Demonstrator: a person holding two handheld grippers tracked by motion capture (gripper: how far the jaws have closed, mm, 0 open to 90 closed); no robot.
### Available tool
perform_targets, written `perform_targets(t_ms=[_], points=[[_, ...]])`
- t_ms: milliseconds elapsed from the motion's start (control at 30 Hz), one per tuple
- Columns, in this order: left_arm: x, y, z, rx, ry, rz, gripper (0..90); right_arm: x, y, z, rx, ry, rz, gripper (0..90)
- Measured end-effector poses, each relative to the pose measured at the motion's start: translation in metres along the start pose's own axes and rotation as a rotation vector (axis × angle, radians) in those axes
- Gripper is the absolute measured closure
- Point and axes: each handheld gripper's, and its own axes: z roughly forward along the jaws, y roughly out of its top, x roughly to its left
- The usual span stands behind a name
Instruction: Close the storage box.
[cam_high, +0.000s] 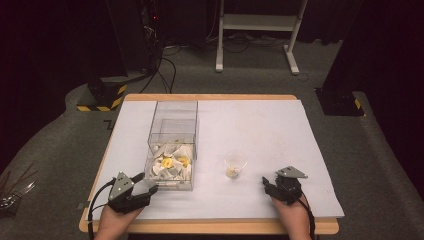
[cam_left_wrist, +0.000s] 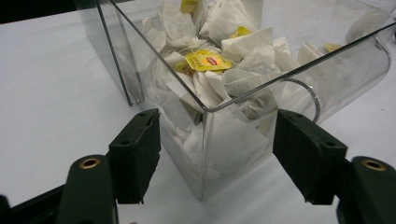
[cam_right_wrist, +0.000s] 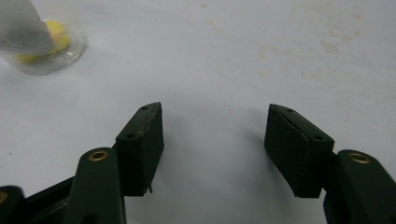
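Jaws spread on both grippers, nothing pinched.

Left gripper (cam_high: 142, 192) sits at the near left of the worktop (cam_high: 270, 125), its jaws standing apart on either side of the near corner of the clear box (cam_left_wrist: 205, 140) without pressing it; the box is heaped with tea bags (cam_left_wrist: 205, 60), some showing yellow tags. Right gripper (cam_high: 272, 187) rests at the near right, jaws wide over bare white surface. Between the two, just right of the box, stands a small clear cup (cam_high: 235, 166) with a tea bag and a yellow tag inside, well apart from the right jaws.
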Motion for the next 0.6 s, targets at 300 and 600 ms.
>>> perform_targets(t_ms=[300,600], points=[[0.0,0.004,0.007,0.0,0.037,-0.011,29.2,0.0,0.0,0.0,-0.002,-0.006,-0.003,37.0],[0.0,0.007,0.013,-0.005,0.043,-0.017,28.1,0.001,0.0,0.0,-0.003,-0.009,-0.002,36.9]])
